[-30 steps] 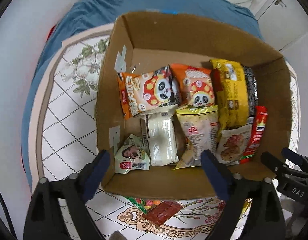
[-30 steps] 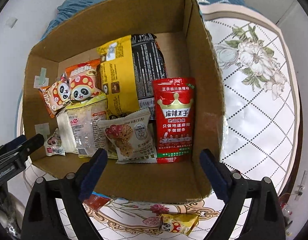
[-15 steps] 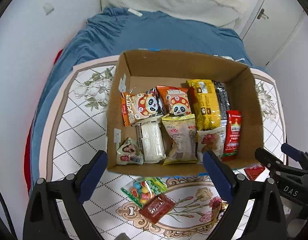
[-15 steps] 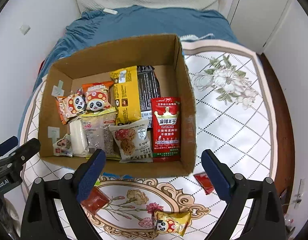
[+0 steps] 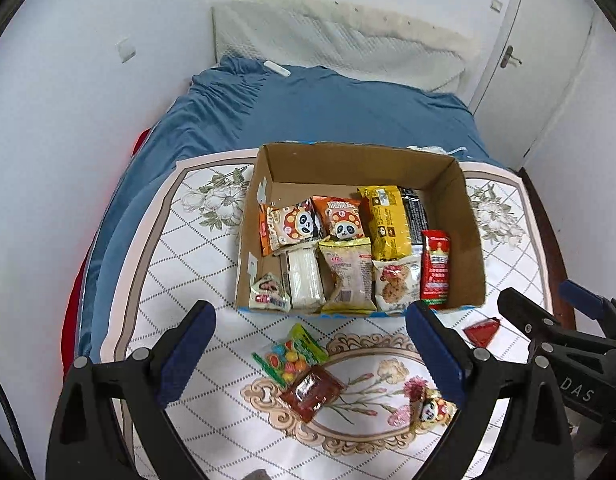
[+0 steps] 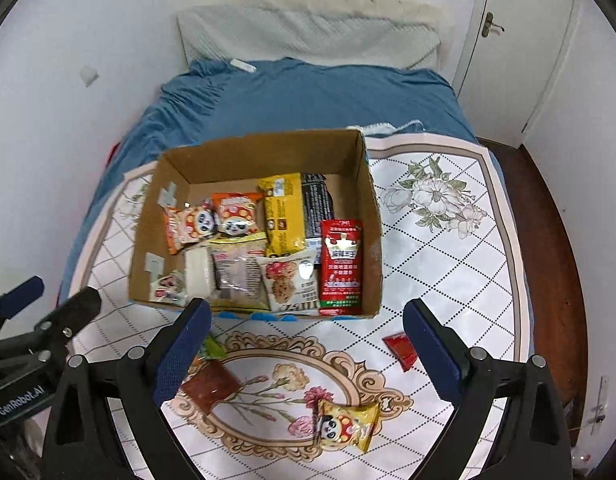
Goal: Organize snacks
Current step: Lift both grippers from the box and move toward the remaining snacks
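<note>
Both claws, left (image 5: 309,354) and right (image 6: 306,350), gaping, empty, above bench (image 6: 447,264). Box (image 6: 372,216) packed; 4 loose packets lying short of it. Panda packet (image 6: 347,424) nearest right claw, below, long axis crosswise.

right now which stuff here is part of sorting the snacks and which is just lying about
Job:
brown cardboard box holding packets
green candy bag
dark red flat packet
yellow panda packet
small red sachet
both open grippers, left, right

Just lying about:
blue bedsheet
white door
</note>
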Tool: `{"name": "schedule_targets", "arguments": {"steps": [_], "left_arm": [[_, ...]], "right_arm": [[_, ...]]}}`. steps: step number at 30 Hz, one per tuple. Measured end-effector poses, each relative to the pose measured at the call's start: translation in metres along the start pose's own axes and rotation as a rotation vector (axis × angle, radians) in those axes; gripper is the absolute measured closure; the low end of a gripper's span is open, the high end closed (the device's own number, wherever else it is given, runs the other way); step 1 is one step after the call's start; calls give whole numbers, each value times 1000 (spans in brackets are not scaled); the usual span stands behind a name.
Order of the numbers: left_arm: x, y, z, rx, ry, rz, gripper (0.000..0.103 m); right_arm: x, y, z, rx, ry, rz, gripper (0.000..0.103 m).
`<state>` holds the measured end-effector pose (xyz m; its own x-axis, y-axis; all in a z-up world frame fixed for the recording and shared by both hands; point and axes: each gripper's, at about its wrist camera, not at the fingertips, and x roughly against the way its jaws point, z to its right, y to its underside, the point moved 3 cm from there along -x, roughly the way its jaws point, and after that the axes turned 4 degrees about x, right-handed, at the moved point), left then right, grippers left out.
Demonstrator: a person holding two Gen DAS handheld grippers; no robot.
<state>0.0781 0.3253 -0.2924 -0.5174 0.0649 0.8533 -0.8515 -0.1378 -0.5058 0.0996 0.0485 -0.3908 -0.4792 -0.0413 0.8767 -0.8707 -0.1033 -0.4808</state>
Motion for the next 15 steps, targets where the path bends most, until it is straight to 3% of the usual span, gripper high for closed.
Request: {"name": "schedule_targets", "arguments": {"steps": [4, 7, 12, 15], "left_arm": [[7, 19, -5, 1, -15, -10, 6], [-4, 45, -11, 7, -27, -69, 6], [-59, 93, -17, -43, -47, -246, 6], [-100, 117, -15, -142, -86, -337, 6]], "right_arm": [[11, 20, -1, -22, -25, -19, 4], [2, 51, 5, -64, -44, -87, 4], [-47, 113, 32, -159, -63, -272, 4], [-81, 145, 52, -217, -57, -374, 4]]}}
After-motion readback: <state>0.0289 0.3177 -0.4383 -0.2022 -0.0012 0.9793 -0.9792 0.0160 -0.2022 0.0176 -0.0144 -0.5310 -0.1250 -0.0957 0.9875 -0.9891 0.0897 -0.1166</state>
